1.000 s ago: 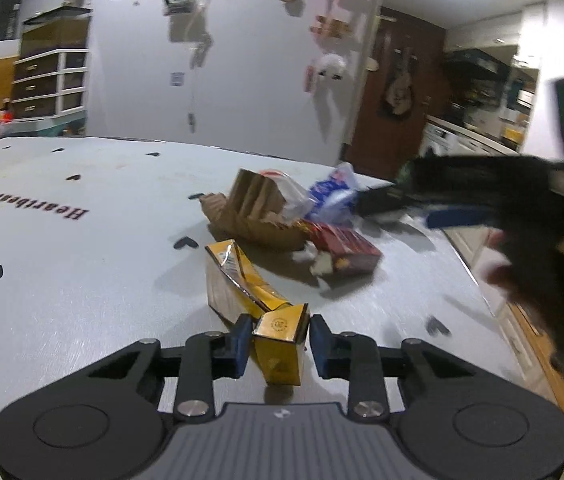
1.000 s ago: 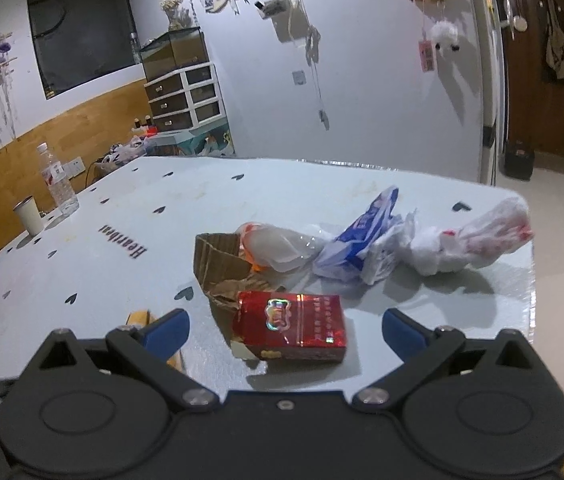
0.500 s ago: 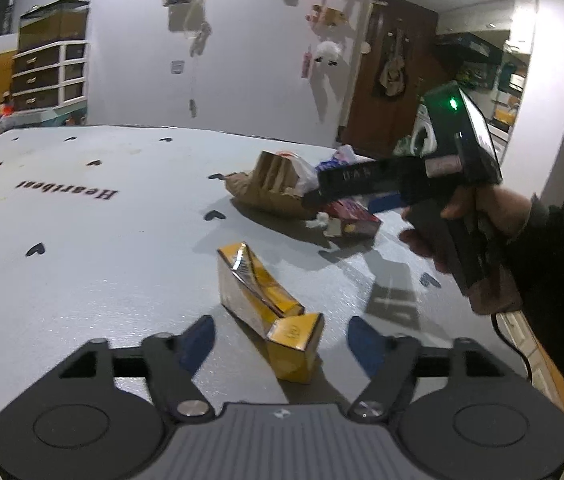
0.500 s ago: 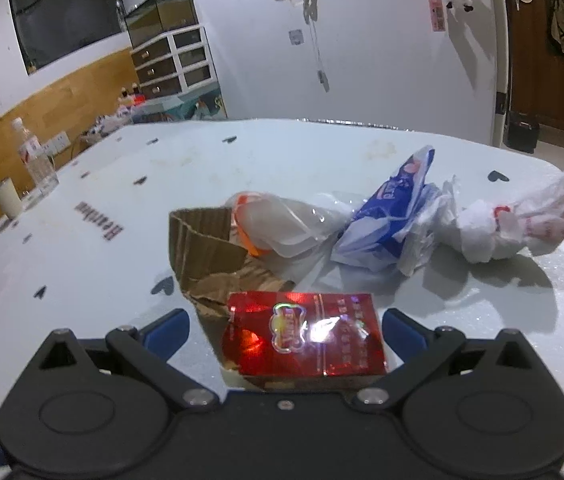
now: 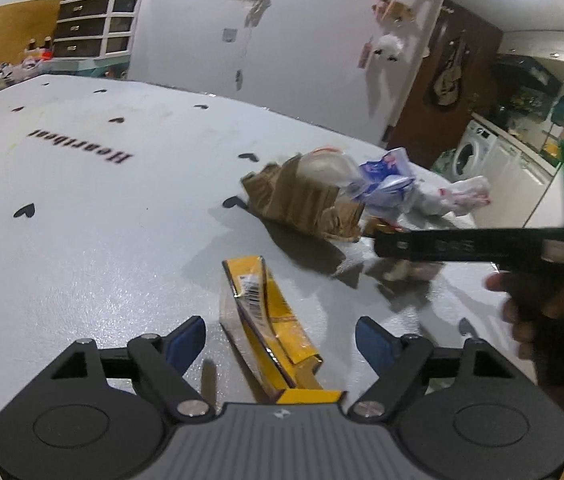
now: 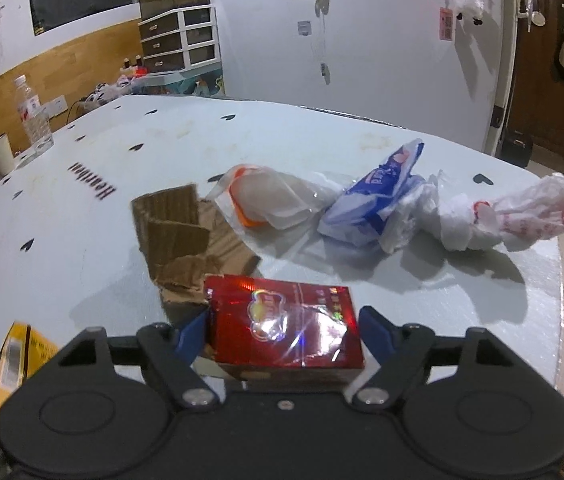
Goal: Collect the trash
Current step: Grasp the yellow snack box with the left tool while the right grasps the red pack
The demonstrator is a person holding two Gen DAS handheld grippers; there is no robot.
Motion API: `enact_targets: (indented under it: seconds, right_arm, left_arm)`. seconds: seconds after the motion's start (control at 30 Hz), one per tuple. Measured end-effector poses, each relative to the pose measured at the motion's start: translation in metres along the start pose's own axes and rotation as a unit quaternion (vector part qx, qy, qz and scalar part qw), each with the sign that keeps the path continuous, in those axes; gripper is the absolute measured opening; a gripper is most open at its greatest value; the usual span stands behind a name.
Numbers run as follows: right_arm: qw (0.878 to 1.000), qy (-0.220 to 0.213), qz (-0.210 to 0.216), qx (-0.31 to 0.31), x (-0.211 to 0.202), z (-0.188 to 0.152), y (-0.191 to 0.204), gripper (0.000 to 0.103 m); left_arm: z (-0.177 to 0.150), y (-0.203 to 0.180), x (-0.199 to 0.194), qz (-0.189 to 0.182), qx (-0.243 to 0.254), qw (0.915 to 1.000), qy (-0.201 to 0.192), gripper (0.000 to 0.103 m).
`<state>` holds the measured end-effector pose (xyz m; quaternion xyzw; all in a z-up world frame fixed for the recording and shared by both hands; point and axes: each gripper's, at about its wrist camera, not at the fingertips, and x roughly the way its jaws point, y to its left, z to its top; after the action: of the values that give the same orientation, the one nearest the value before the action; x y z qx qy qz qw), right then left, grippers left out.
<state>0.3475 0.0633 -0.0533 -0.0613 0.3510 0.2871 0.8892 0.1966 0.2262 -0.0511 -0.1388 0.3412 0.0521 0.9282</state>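
Landmark: white table (image 6: 81, 264) with black hearts and "Heartbeat" print. On its far left edge: water bottle (image 6: 33, 114), paper cup (image 6: 0, 154) just beside it. Behind the table: drawer unit (image 6: 179, 38) against the wall. Right of the table: washing machine (image 5: 476, 148), brown door (image 6: 550, 60).

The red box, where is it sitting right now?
In the right wrist view the red box lies on the table between the fingers of the right gripper, whose jaws are closing, just in front of the torn cardboard.
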Motion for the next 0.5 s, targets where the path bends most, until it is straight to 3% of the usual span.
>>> enact_targets:
  seconds: [0.27,0.5]
  right_arm:
    - [1.000,-0.012,0.011,-0.018,-0.026,-0.015,0.001,0.080]
    - [0.999,-0.004,0.006,-0.039,-0.036,-0.029,0.010,0.081]
  left_arm:
    - [-0.009,-0.003,0.007,0.028,0.022,0.9994,-0.001,0.049]
    - [-0.013,-0.008,0.000,0.032,0.039,0.9987,-0.010,0.043]
